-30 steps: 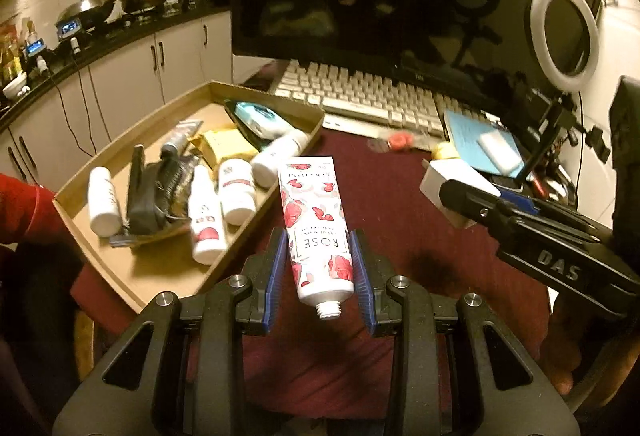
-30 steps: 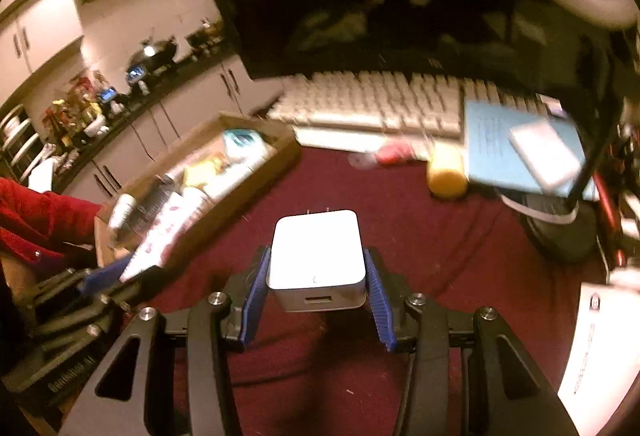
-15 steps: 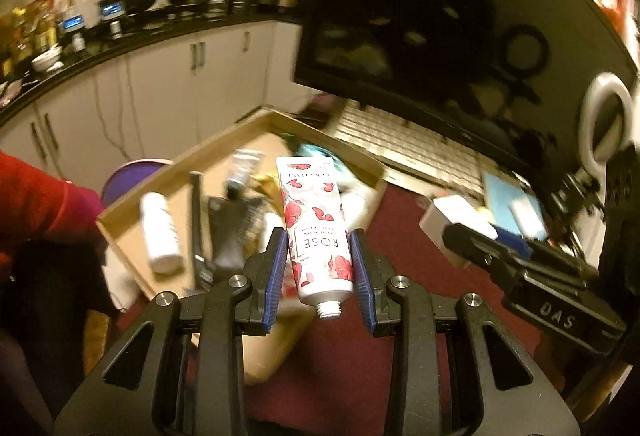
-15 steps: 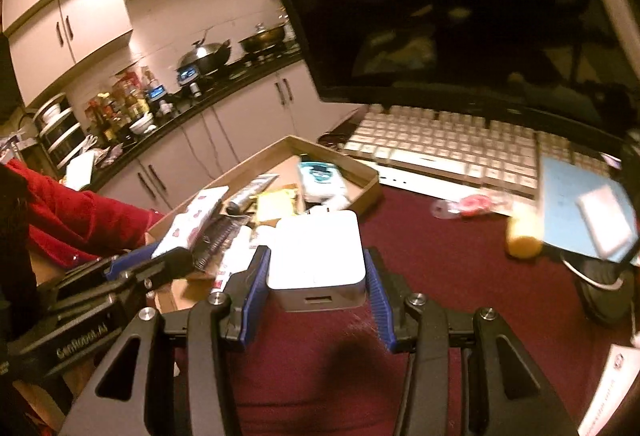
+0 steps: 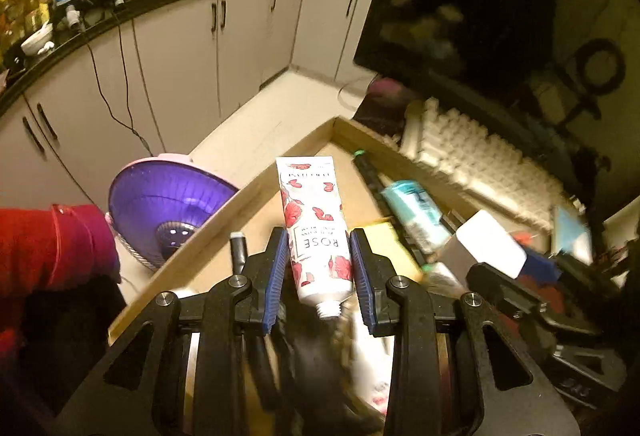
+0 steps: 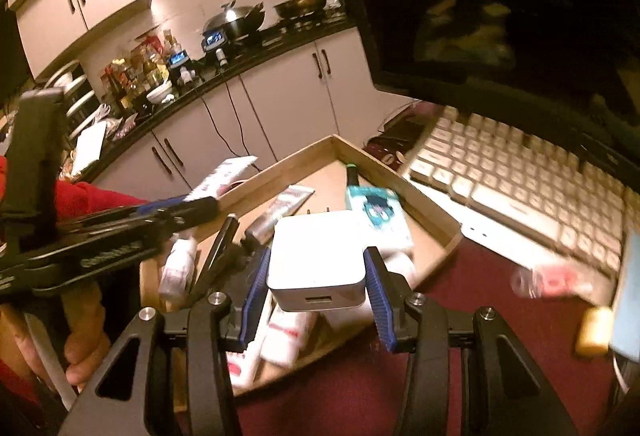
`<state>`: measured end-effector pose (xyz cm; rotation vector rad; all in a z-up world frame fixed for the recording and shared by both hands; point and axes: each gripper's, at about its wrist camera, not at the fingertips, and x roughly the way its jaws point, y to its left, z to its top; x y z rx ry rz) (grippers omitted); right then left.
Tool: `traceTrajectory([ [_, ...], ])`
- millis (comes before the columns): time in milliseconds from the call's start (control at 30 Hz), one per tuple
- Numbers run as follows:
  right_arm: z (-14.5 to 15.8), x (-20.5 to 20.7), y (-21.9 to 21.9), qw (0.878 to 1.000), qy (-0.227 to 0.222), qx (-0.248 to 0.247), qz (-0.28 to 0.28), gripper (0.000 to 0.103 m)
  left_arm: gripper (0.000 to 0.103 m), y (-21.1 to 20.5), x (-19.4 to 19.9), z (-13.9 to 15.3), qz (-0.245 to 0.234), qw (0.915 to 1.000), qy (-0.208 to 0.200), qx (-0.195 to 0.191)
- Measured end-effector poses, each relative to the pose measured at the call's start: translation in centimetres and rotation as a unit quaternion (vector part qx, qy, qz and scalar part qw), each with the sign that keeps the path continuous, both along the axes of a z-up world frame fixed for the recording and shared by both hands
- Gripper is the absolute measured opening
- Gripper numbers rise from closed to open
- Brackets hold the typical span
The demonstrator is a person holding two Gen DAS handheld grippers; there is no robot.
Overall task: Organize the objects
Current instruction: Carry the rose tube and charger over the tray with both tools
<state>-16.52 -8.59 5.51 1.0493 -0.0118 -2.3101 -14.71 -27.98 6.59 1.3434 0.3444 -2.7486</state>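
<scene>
Hovering over one tray [image 5: 256, 192], jaws clamp one rose tube [image 5: 316, 228] and one white charger [image 6: 318, 260].

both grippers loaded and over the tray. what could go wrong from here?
1. The rose tube sits in the left gripper with its uncapped nozzle toward the wrist and most of its length sticking out ahead, so it may pivot or slip.
2. The tray is already crowded with tubes and bottles; a dropped white charger from the right gripper could land on them and roll.
3. The two grippers are close together and could collide.
</scene>
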Motion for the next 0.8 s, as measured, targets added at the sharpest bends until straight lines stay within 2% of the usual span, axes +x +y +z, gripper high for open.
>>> traceTrajectory([
  [367,-3.1,-5.0,-2.7,0.999,-0.038,0.02,0.01,0.047,0.031,-1.7,-2.7,-3.7,-0.018,0.9976,-0.059,0.032],
  [500,-3.5,-6.1,-3.5,0.998,-0.051,0.012,0.016,0.047,0.031,-1.9,-2.8,-4.3,-0.023,0.9968,-0.061,0.045],
  [667,-4.5,-7.1,-5.3,0.998,-0.055,0.029,0.021,0.047,0.031,-2.4,-2.4,-4.5,-0.01,0.9968,-0.06,0.052],
  [767,-5.2,-7.5,-5.6,0.997,-0.061,0.034,0.026,0.047,0.033,-3.4,-1.9,-4.8,0.004,0.9943,-0.057,0.09],
  [800,-5.1,-7.5,-5.6,0.997,-0.058,0.034,0.025,0.047,0.038,-3.7,-1.7,-5.0,0.008,0.993,-0.058,0.103],
])
